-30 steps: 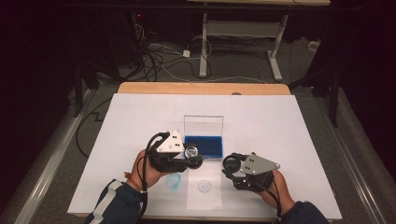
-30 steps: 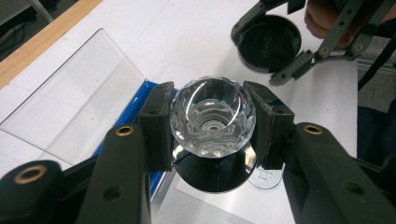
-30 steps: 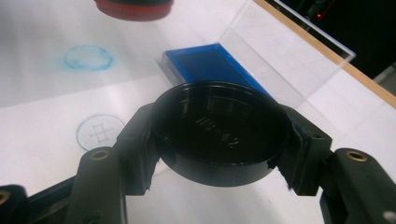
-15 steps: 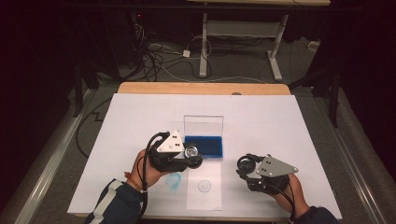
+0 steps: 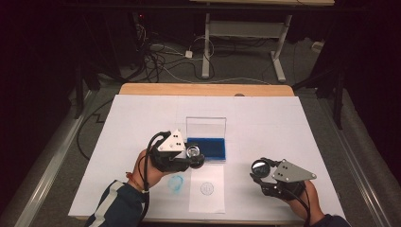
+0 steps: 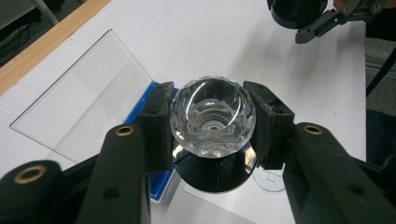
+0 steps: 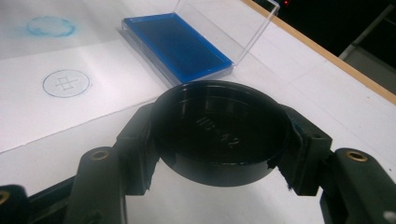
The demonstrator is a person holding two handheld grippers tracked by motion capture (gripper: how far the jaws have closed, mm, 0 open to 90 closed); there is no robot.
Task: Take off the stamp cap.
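We see two grippers, one stamp and one cap. Our left gripper (image 6: pixel 212 126) squeezes the clear, sparkly stamp (image 6: pixel 212 116) beside the blue ink pad (image 5: pixel 206 147). Our right gripper (image 7: pixel 219 140) squeezes the round black cap (image 7: pixel 219 128) over the white paper (image 5: pixel 283 118).

— Left gripper (image 5: pixel 195 157)?
— Held low near the middle, jaws squeezed tight on a clear faceted knob (image 6: pixel 212 116). Forearm in a dark sleeve with pale stripes, coming up from the bottom edge.
— Right gripper (image 5: pixel 259 169)?
— Off to the right side, well apart from the left one. Jaws clamped on a round black cap (image 7: pixel 219 130). Grey plate on top, hand wrapped around the back.
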